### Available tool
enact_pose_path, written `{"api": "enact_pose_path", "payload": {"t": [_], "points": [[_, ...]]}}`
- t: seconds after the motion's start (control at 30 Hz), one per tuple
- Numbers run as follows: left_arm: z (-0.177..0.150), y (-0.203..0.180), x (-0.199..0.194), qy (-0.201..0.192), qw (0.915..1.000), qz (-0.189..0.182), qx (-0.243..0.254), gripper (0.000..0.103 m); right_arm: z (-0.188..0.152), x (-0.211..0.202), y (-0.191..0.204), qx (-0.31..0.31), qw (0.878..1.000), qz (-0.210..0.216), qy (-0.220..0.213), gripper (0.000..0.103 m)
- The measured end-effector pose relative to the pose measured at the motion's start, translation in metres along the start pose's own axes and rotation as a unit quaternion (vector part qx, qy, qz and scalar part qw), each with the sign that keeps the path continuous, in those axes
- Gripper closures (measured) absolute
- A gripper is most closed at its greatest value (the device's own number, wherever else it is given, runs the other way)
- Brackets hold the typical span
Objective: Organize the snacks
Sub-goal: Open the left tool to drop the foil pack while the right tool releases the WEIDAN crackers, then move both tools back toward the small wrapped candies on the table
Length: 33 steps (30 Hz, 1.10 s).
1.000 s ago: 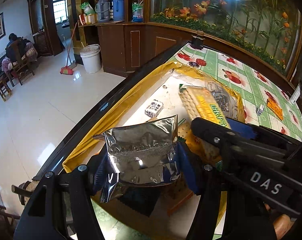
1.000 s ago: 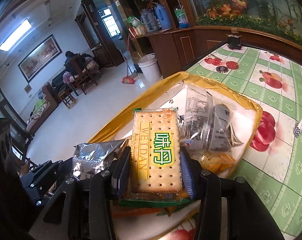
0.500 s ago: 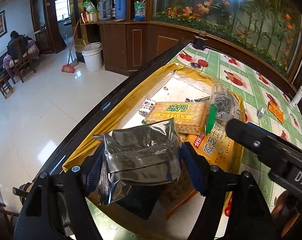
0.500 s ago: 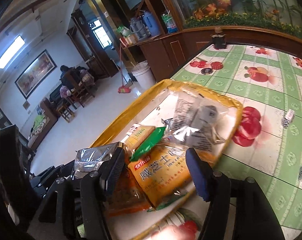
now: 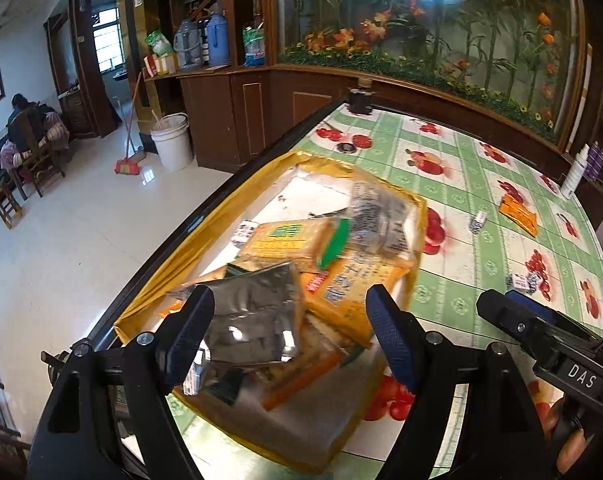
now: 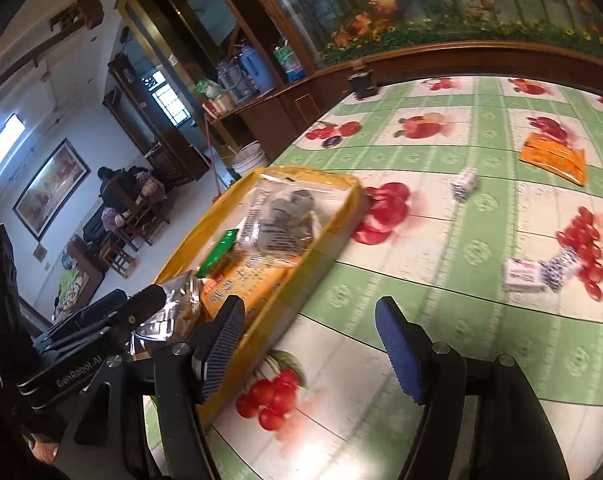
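A yellow tray at the table's left edge holds a pile of snacks: a silver foil packet, a yellow cracker pack, an orange biscuit pack and a clear bag. My left gripper is open just above the foil packet, which lies on the pile. My right gripper is open and empty over the tablecloth, right of the tray.
On the green fruit-print tablecloth lie an orange sachet, a small blue-white packet and two small packets. A white bottle stands at the far right. The table's left edge drops to the floor.
My left gripper opened and let the foil packet down onto the tray pile. My right gripper released the cracker pack into the tray a second ago, then swung right over the tablecloth.
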<state>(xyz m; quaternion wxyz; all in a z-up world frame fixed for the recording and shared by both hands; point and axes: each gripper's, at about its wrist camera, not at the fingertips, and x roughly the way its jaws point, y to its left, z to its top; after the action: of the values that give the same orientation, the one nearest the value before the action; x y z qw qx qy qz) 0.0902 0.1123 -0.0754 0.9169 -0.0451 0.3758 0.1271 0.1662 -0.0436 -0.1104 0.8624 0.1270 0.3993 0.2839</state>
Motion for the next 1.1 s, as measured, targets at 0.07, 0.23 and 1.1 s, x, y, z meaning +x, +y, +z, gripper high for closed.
{"api": "enact_pose_path", "payload": {"t": [0.07, 0.23, 1.1], "points": [[-0.001, -0.011, -0.003, -0.001, 0.9999, -0.004, 0.01, 0.024, -0.003, -0.009, -0.011, 0.006, 1.0, -0.007, -0.005, 0.033], [-0.005, -0.034, -0.01, 0.002, 0.9994, -0.019, 0.029, 0.024, -0.016, -0.03, -0.035, 0.023, 0.999, -0.021, -0.016, 0.032], [-0.035, -0.115, 0.012, 0.064, 0.9899, -0.081, 0.097, 0.024, -0.003, -0.057, -0.137, 0.019, 0.988, -0.147, -0.032, 0.053]]}}
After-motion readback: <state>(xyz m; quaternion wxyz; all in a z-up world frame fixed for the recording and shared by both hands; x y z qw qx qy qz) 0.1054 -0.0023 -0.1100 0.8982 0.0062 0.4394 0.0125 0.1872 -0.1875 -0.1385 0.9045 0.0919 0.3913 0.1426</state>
